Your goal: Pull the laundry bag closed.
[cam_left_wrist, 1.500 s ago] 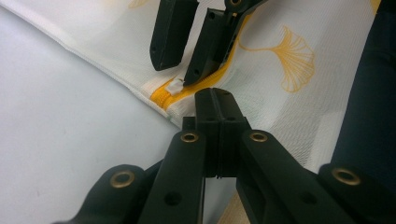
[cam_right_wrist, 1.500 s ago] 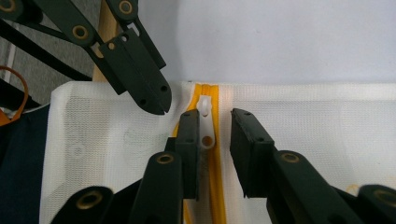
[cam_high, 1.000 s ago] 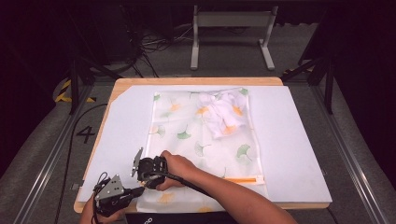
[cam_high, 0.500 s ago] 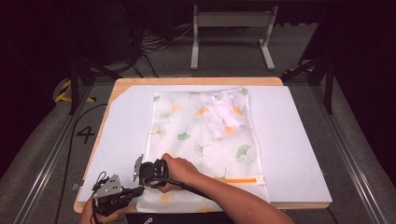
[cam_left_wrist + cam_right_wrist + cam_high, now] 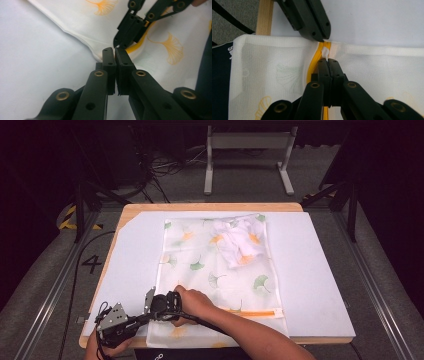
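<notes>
Both tools work the near-left corner of a mesh laundry bag (image 5: 220, 270) on the worktop (image 5: 135, 212).

Left tool (image 5: 115, 51) is clenched on the bag's white edge, and right tool (image 5: 327, 61) is clenched on the small white zipper pull (image 5: 325, 53) at the end of the orange zipper (image 5: 314, 66); how much cloth sits between either pair of jaws is hard to make out. From above, the right hand (image 5: 192, 302) covers the meeting point, and the left hand is cut off by the bottom edge. The bag lies flat on a white sheet (image 5: 310, 270) over the wooden worktop, printed with green and orange leaves, with a crumpled white garment (image 5: 237, 242) inside its far end. Beyond is a dark room: grey floor, cables (image 5: 165, 165), a metal stand (image 5: 247, 155), floor rails (image 5: 47, 295) and a painted number (image 5: 92, 263).
</notes>
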A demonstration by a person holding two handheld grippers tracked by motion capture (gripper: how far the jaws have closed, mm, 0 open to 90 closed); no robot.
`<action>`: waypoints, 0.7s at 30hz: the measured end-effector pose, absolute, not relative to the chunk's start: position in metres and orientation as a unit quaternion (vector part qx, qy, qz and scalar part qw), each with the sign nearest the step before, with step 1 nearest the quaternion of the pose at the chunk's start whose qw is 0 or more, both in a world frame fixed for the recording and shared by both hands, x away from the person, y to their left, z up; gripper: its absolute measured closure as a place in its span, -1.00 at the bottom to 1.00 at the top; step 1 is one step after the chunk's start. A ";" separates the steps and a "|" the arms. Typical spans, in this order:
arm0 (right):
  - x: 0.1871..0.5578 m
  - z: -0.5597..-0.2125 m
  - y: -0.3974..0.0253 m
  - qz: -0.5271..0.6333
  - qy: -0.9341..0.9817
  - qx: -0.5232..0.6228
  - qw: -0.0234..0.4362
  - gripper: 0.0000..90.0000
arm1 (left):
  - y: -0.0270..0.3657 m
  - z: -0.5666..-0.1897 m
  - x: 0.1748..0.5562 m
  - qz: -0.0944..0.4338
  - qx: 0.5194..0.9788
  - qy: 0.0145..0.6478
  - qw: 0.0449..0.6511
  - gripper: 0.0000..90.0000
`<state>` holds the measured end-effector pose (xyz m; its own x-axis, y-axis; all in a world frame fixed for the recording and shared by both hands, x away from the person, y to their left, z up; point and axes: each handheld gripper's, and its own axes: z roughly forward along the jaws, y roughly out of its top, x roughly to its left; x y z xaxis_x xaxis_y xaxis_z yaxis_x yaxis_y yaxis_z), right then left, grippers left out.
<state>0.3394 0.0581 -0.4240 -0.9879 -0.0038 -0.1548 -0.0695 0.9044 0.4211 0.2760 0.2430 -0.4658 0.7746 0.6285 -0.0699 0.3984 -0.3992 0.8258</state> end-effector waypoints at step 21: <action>0.325 -0.426 0.054 0.208 0.968 -0.060 0.128 1.00 | 0.222 -0.464 0.277 0.118 0.856 0.292 0.411 1.00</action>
